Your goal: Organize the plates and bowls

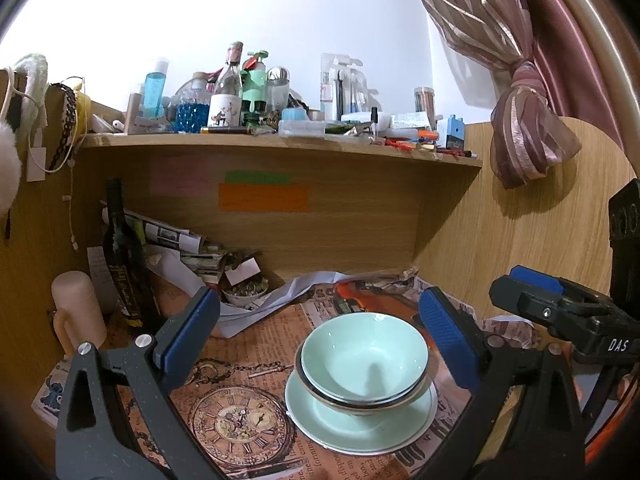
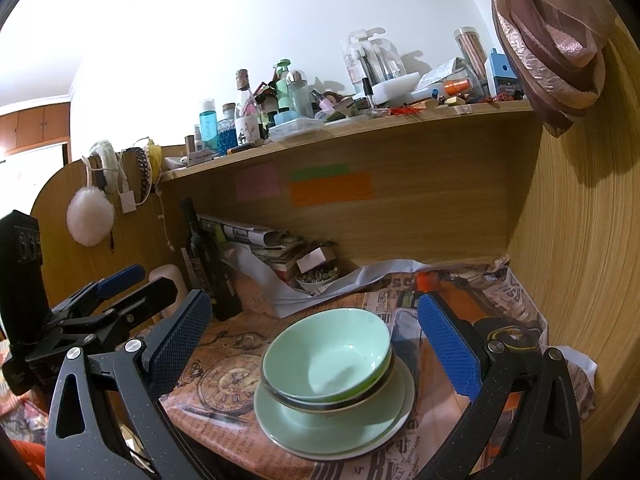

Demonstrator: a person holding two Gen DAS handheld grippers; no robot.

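Pale green bowls (image 1: 362, 354) sit nested on stacked pale green plates (image 1: 352, 426) on the newspaper-covered desk. The same stack shows in the right wrist view, bowls (image 2: 326, 356) on plates (image 2: 332, 426). My left gripper (image 1: 320, 334) is open and empty, its blue pads either side of the stack, held back above it. My right gripper (image 2: 316, 340) is open and empty, also framing the stack. The right gripper shows at the right edge of the left view (image 1: 560, 304); the left gripper shows at the left of the right view (image 2: 120, 292).
A dark wine bottle (image 1: 122, 248) and a cream mug (image 1: 76, 312) stand at the back left. A small dish of bits (image 1: 244, 294) and folded papers (image 1: 176, 244) lie behind the stack. A cluttered shelf (image 1: 280, 148) hangs above; a wooden side panel (image 2: 580, 240) is at right.
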